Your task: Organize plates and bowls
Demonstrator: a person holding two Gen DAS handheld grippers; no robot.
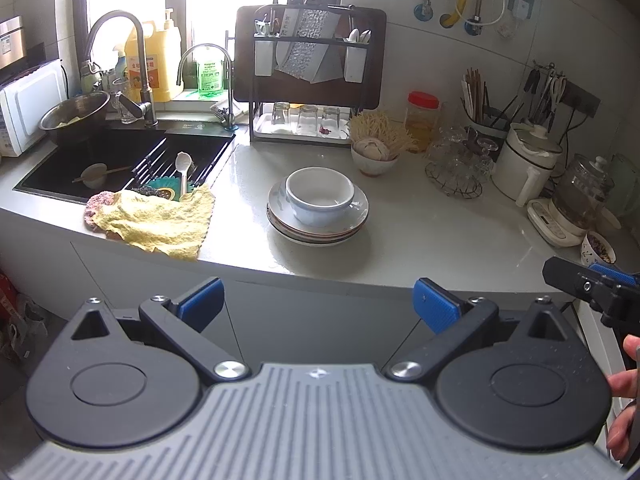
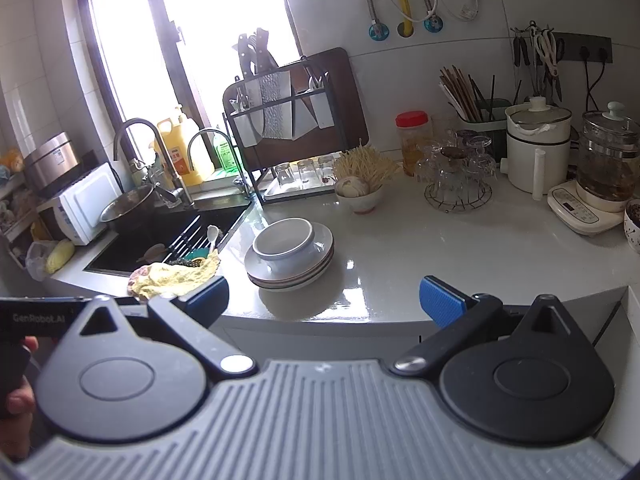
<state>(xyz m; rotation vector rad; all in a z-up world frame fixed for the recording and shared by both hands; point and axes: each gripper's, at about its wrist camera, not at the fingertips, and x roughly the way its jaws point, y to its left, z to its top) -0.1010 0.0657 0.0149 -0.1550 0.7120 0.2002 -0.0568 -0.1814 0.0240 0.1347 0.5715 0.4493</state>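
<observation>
Daylight pouring in from the window [image 2: 208, 40] at eleven o'clock, blown out to pure white. Glare streaking the countertop [image 2: 400, 248] toward five o'clock. Soft shadows beneath the plates [image 2: 292, 268]. Heavy fisheye bending and dark vignetting around the rim; near foreground slightly soft.

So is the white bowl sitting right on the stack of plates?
Touching. In the left wrist view the bowl rests inside the top plate of the stack of plates, with no gap showing under its base.

Sink [image 1: 80, 168] at 9 o'clock, yellow cloth [image 1: 160, 220] draped over its near edge; knife rack [image 1: 312, 52] at 12; red-lidded jar [image 1: 422, 120], white pot [image 1: 524, 160], glass kettle [image 1: 584, 196] toward 2–3 o'clock
</observation>
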